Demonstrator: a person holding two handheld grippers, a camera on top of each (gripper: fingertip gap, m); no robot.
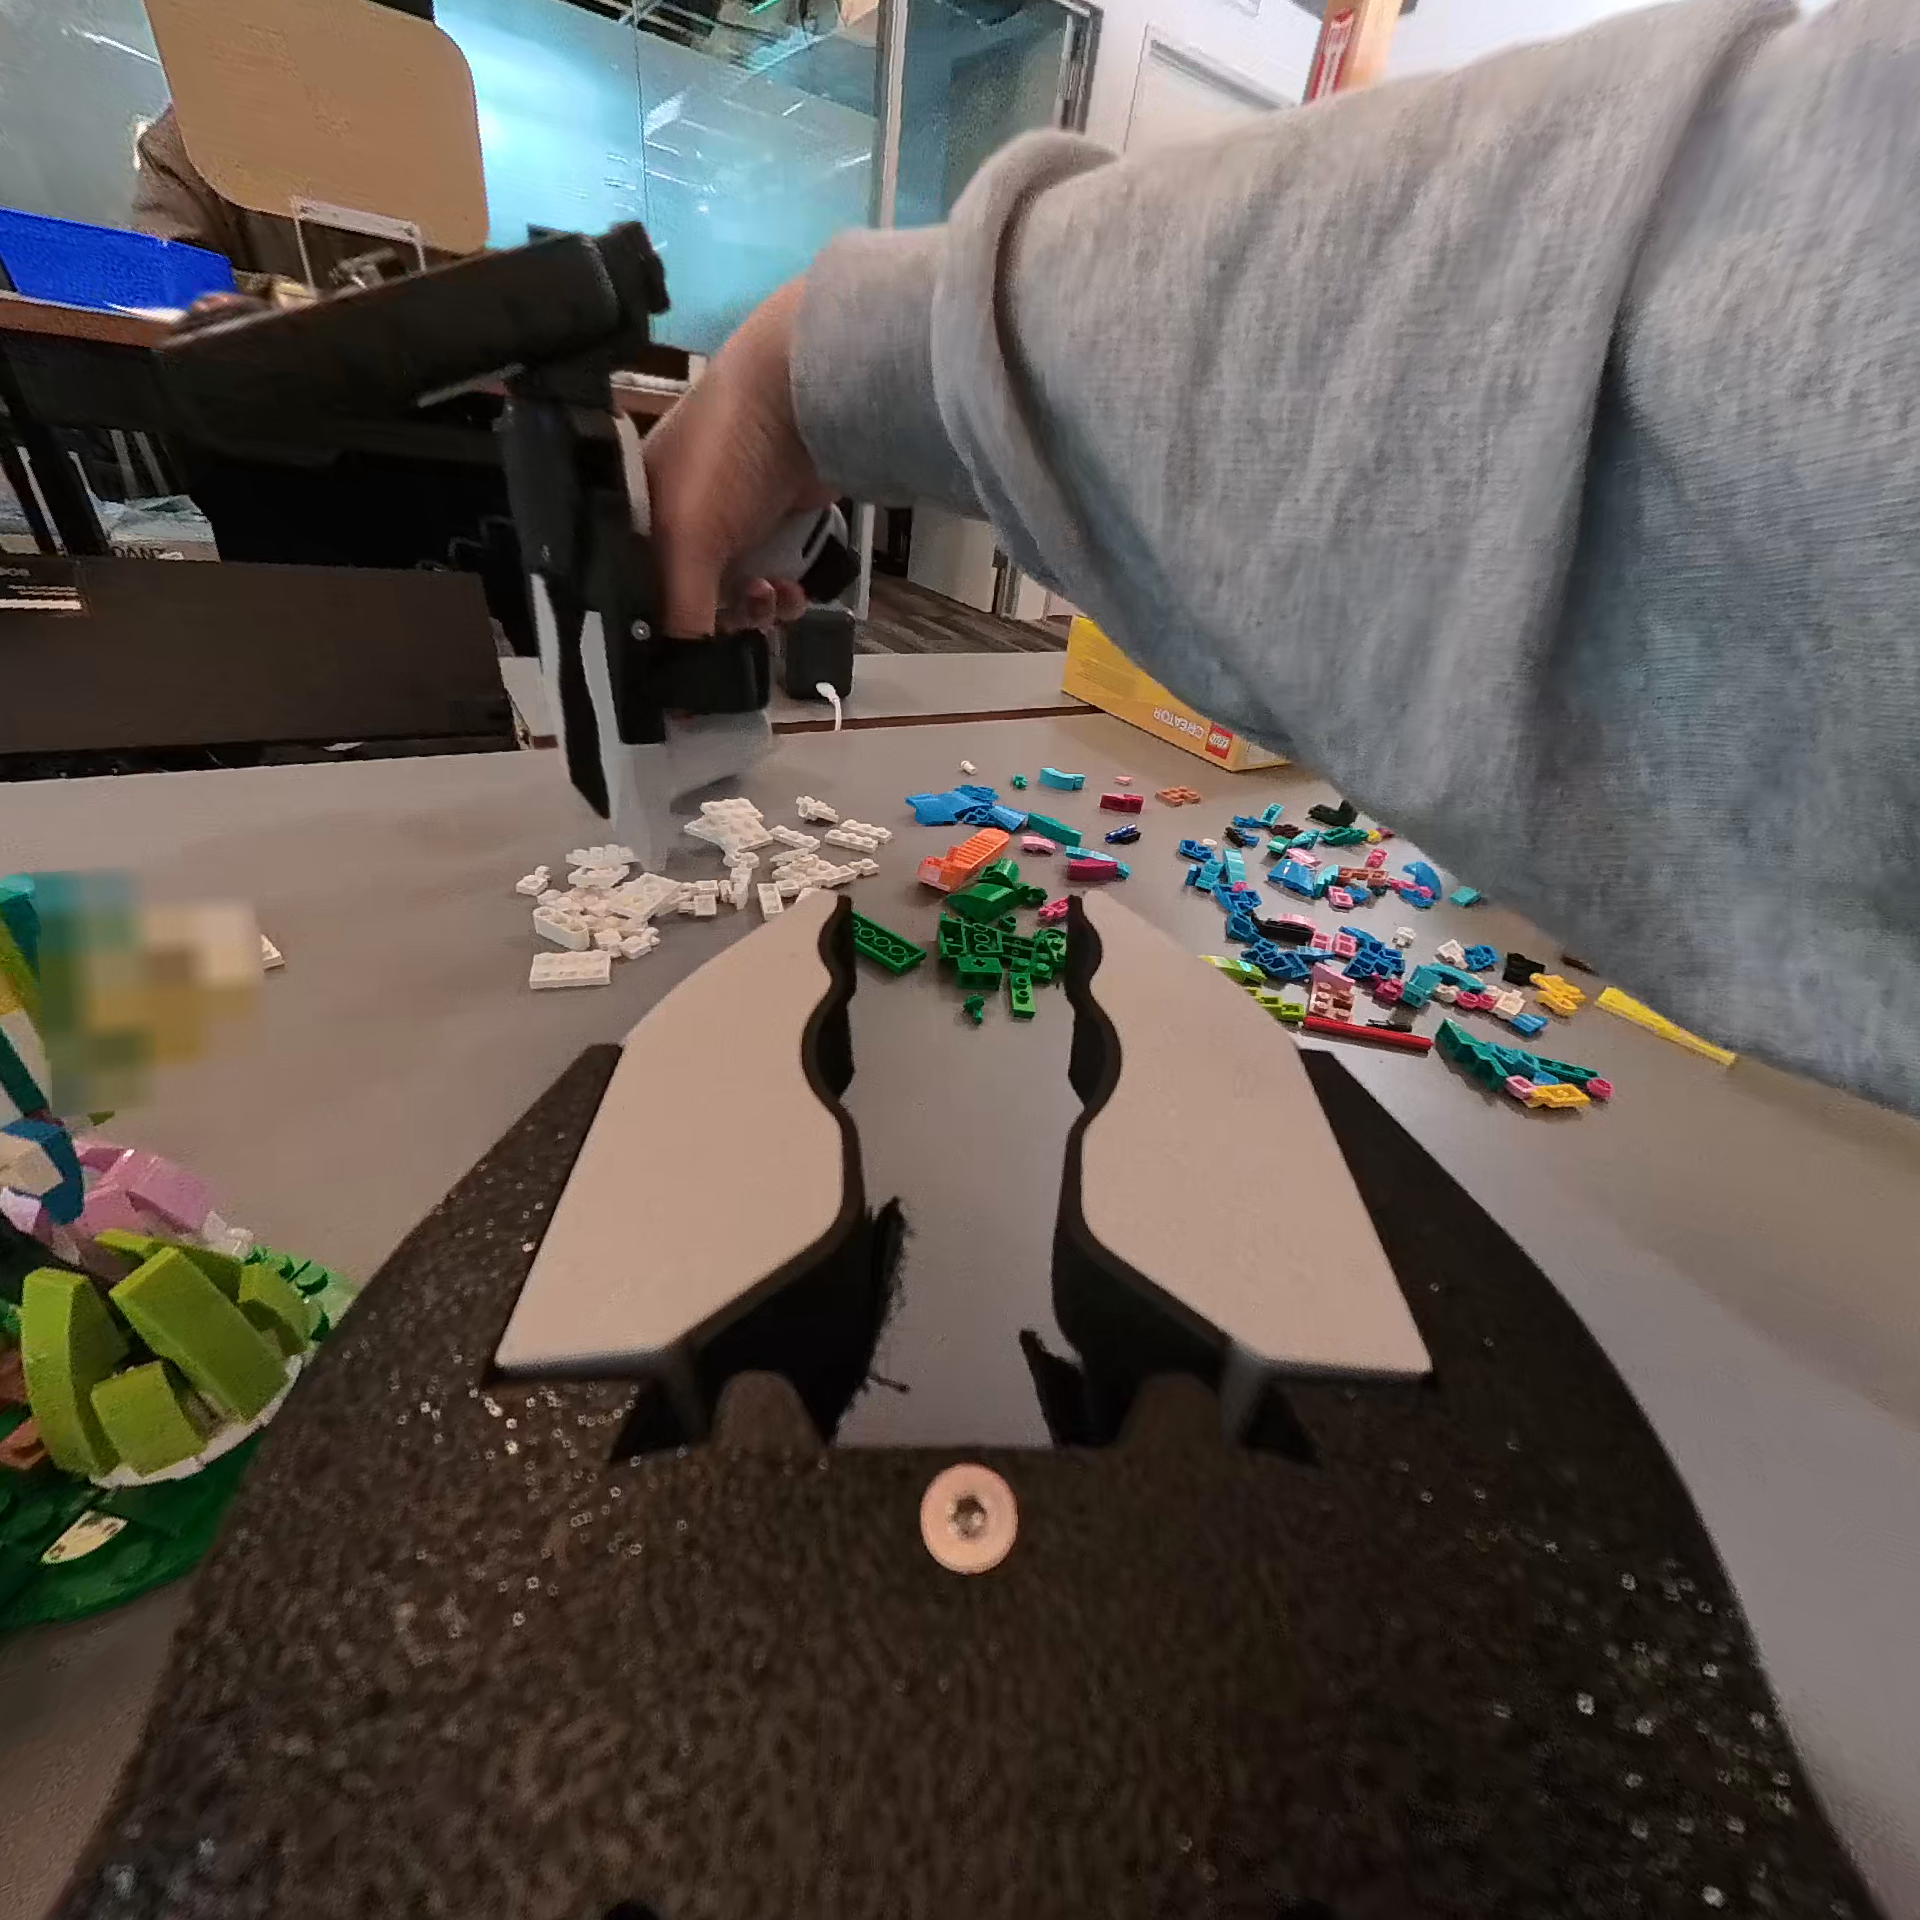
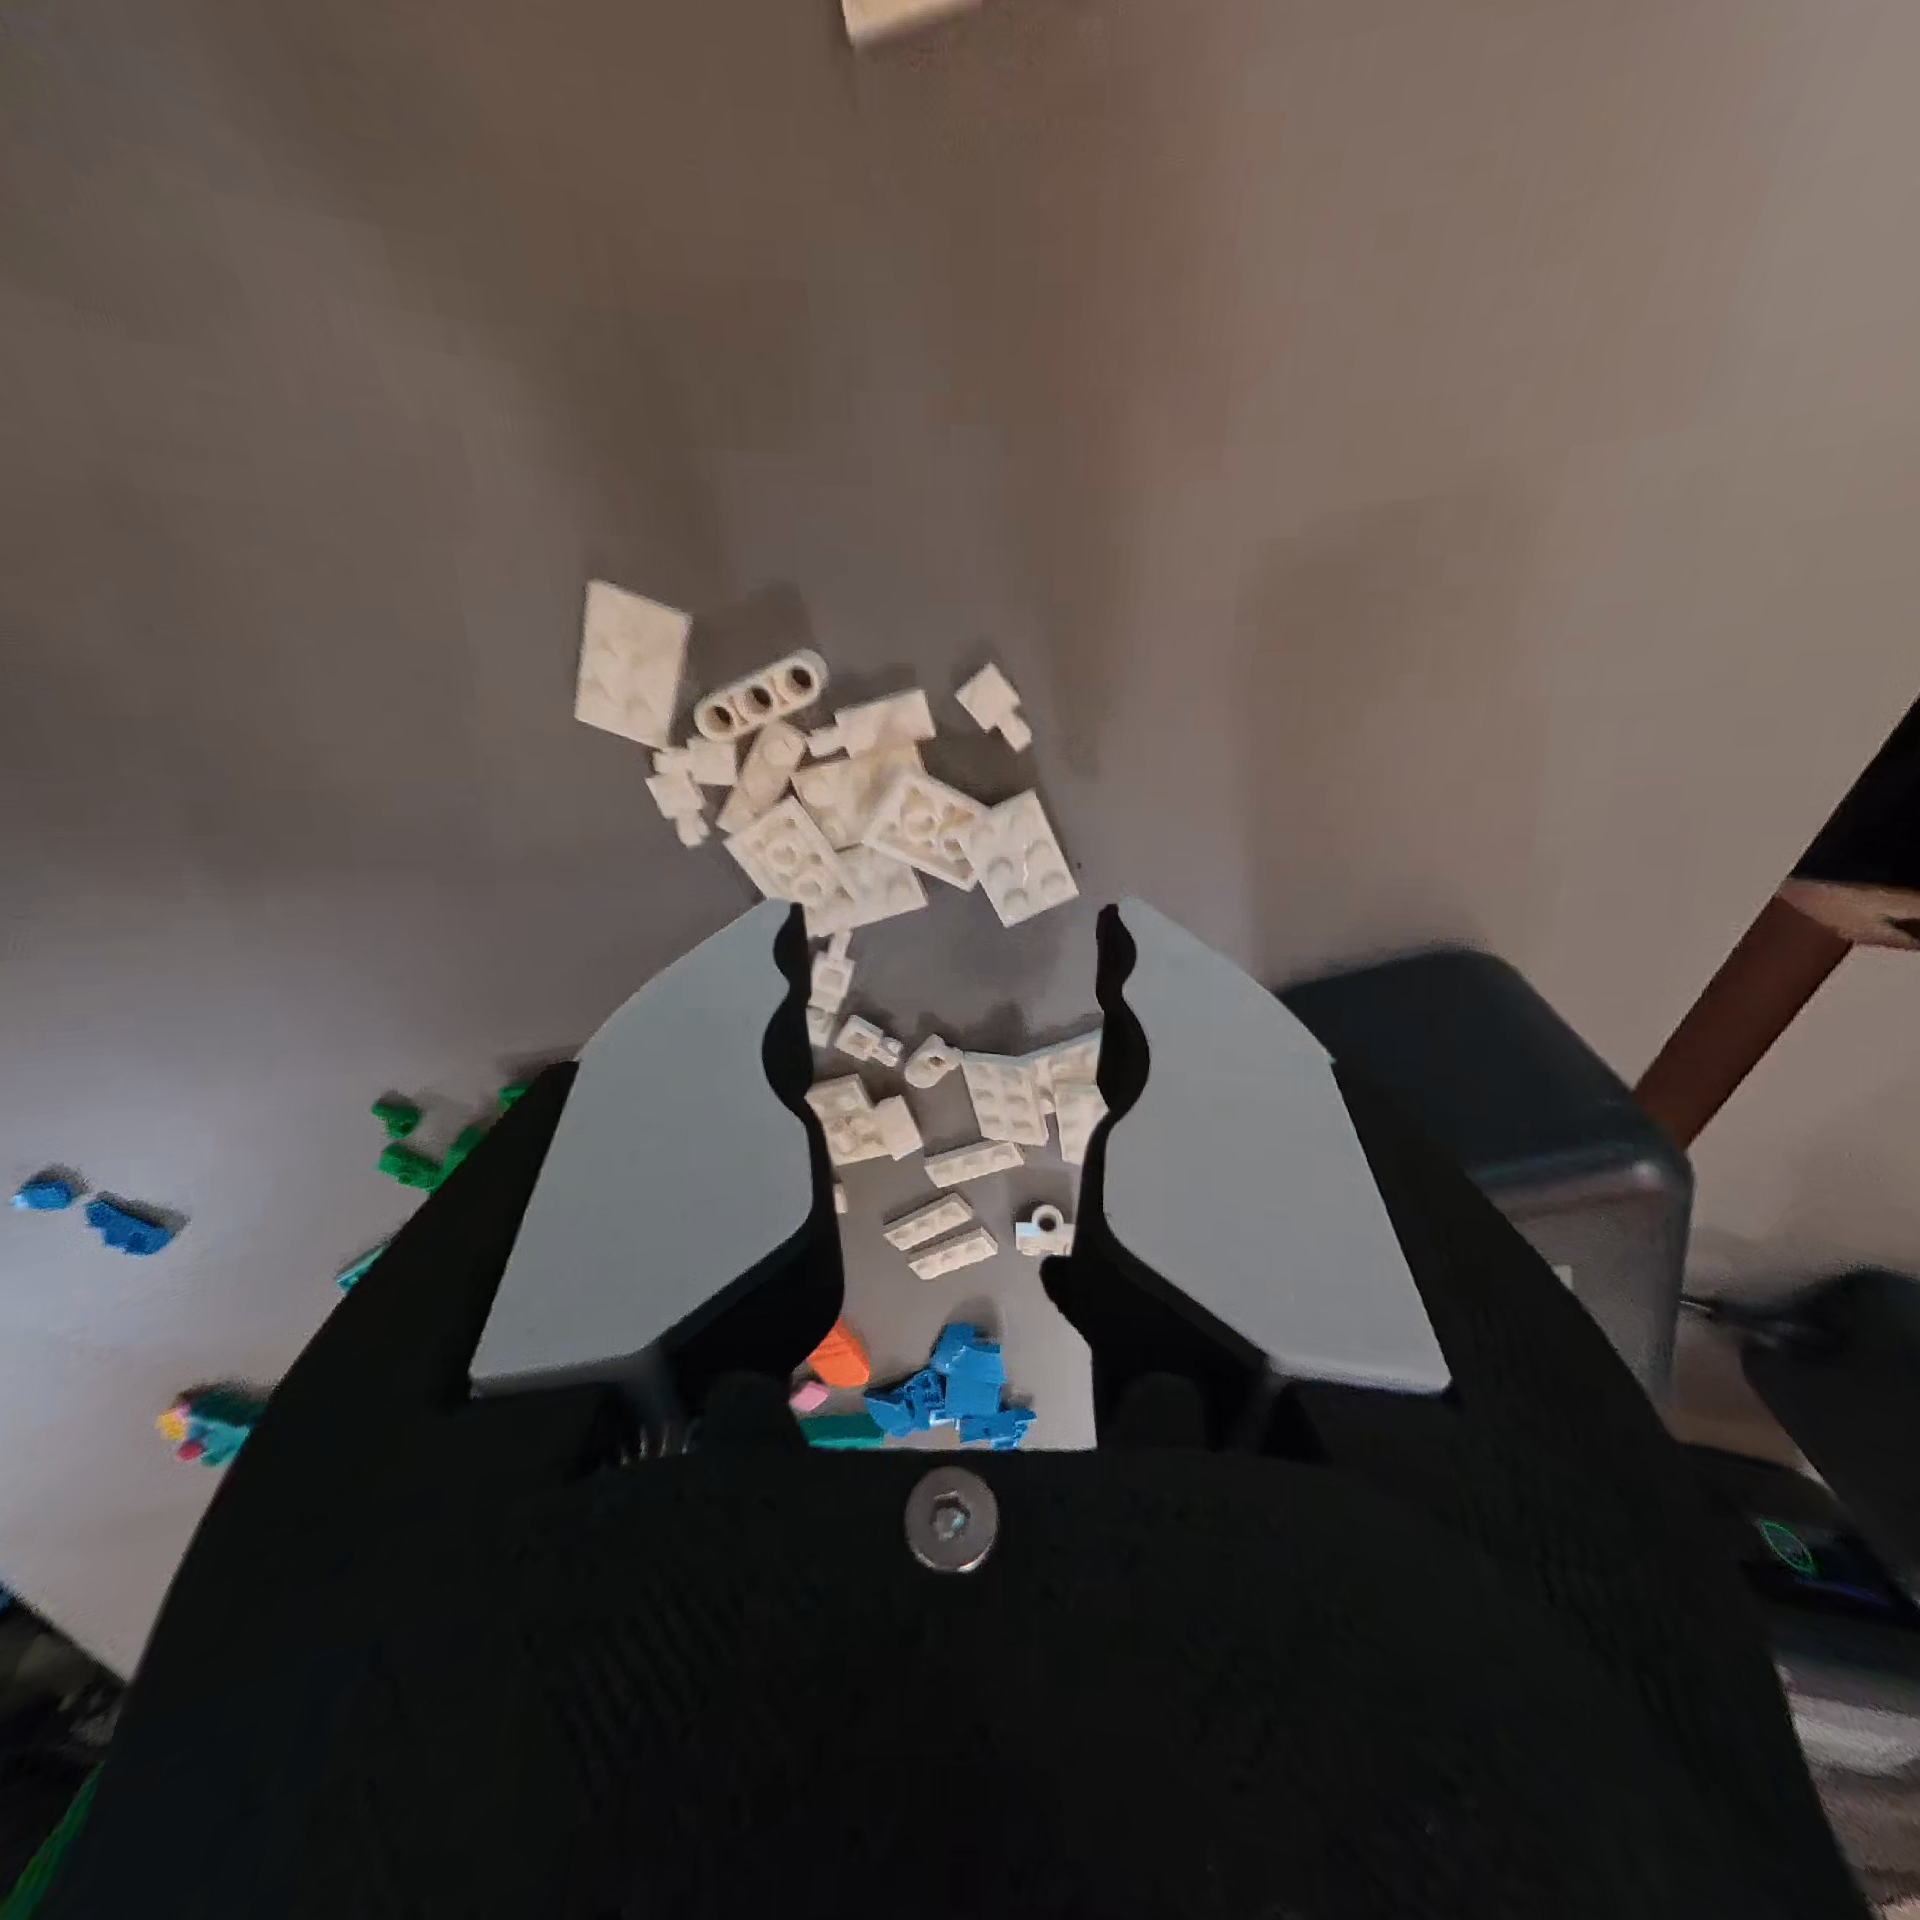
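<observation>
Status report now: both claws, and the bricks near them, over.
Left claw open, empty, low before green bricks. Right claw open, empty, above white bricks. Grey sleeve crosses over the coloured bricks.

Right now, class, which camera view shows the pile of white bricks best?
The right wrist view: it looks straight down on the white bricks, close enough to show studs and shapes, framed by the open right gripper. The left wrist view shows them farther off, small and low-angled.
</observation>
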